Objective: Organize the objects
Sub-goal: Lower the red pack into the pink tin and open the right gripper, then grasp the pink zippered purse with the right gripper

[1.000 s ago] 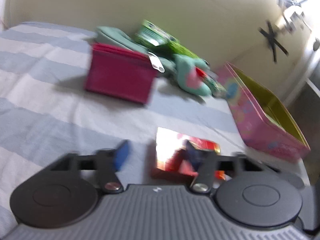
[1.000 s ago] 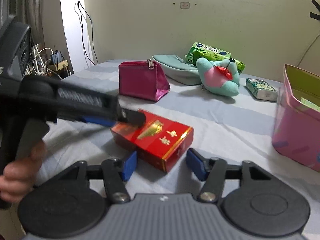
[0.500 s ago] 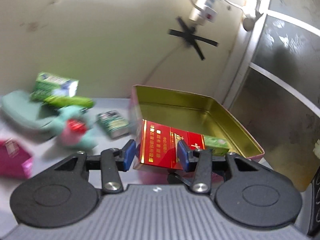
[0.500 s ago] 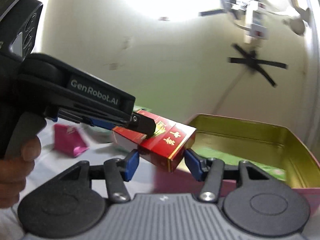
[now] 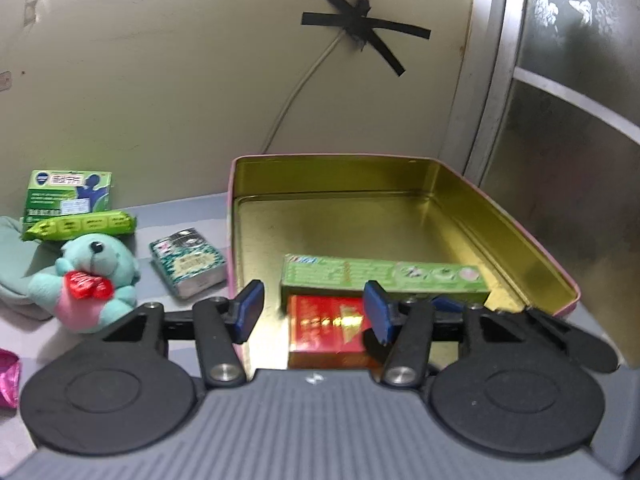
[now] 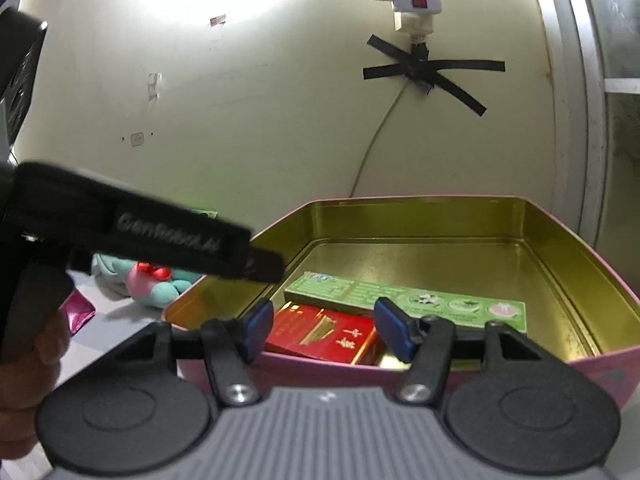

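Observation:
A red box with gold print (image 5: 328, 330) (image 6: 328, 334) lies inside the pink tin with a gold inside (image 5: 520, 236) (image 6: 560, 248), at its near end, beside a long green box (image 5: 384, 278) (image 6: 404, 300). My left gripper (image 5: 314, 314) is open just above the red box, touching nothing. My right gripper (image 6: 326, 330) is open over the tin's near wall, also empty. The left gripper's body (image 6: 160, 232) shows in the right wrist view.
On the striped bed left of the tin lie a teal plush toy (image 5: 88, 276), a small green-white pack (image 5: 188, 266), a green box (image 5: 68, 196), a green wrapped packet (image 5: 80, 226) and a magenta pouch (image 5: 8, 376). A wall and a door frame (image 5: 500, 80) stand behind.
Both grippers carried the red box from the bed to above the tin. Now both have opened and the red box lies inside the tin.

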`<state>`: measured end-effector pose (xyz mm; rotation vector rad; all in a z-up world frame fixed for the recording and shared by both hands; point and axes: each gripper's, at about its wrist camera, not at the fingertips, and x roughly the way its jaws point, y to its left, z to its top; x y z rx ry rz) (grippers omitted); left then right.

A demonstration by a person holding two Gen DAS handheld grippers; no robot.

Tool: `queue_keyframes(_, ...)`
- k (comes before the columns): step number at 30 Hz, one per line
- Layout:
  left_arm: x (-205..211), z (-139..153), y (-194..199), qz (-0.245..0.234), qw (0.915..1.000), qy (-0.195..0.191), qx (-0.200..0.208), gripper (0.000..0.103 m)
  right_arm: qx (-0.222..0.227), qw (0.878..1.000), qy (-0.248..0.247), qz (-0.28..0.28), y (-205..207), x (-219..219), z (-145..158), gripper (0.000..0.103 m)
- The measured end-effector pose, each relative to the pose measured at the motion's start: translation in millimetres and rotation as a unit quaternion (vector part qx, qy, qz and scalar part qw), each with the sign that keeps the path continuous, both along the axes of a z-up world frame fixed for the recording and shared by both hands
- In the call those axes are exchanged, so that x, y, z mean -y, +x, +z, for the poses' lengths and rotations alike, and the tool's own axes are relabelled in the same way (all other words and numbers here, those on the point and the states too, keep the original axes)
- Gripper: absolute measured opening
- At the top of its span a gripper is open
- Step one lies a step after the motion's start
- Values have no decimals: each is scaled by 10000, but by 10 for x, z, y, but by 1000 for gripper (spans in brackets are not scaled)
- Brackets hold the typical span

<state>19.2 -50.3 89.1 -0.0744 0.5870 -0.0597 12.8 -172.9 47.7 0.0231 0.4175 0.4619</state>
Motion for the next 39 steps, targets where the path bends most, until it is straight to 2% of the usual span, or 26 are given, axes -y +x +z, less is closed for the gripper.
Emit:
queue_keyframes(2, -62, 25, -85, 35, 10000, 39, 83, 58, -39, 10000, 70, -9, -24, -6, 20, 59)
queue_keyframes(6, -245, 79, -289, 217, 9992, 113, 319, 67, -151, 9997, 173, -4, -47, -65, 92, 59)
queue_keyframes(10, -455, 74, -515, 443, 9976, 249, 465, 68, -90, 9999, 71, 80, -185, -211, 179, 59)
queue_keyframes(18, -1045, -136, -905, 1102, 9923, 422, 380, 72, 15, 9989, -82, 453, -466, -630, 351, 60)
queue_keyframes(23, -1487, -272, -1182, 1551, 9858, 554, 341, 72, -147, 9962, -194, 834, -579, -992, 332, 60)
queue_keyframes(26, -1806, -347, -1322, 1936, 9790, 555, 310, 72, -292, 9926, -314, 1135, -648, -1259, 268, 60)
queue_keyframes(32, -2402, -513, -1482, 2794, 9591, 352, 296, 75, -436, 9816, -620, 1751, -708, -1864, 175, 62)
queue_keyframes(34, -2540, -593, -1524, 3038, 9521, 151, 318, 75, -463, 9789, -582, 1901, -673, -2048, 165, 74)
queue_keyframes(35, -2624, -603, -1546, 3108, 9499, -135, 285, 75, -432, 9782, -532, 1960, -647, -2130, 167, 84)
queue_keyframes(36, -2701, -597, -1591, 3132, 9480, -390, 405, 76, -388, 9777, -504, 2000, -632, -2212, 160, 88)
queue_keyframes(38, -2790, -589, -1673, 3387, 9369, -624, 601, 81, -369, 9760, -570, 2068, -543, -2414, 146, 87)
queue_keyframes(39, -2819, -589, -1695, 3443, 9337, -737, 654, 81, -440, 9752, -611, 2081, -491, -2508, 136, 83)
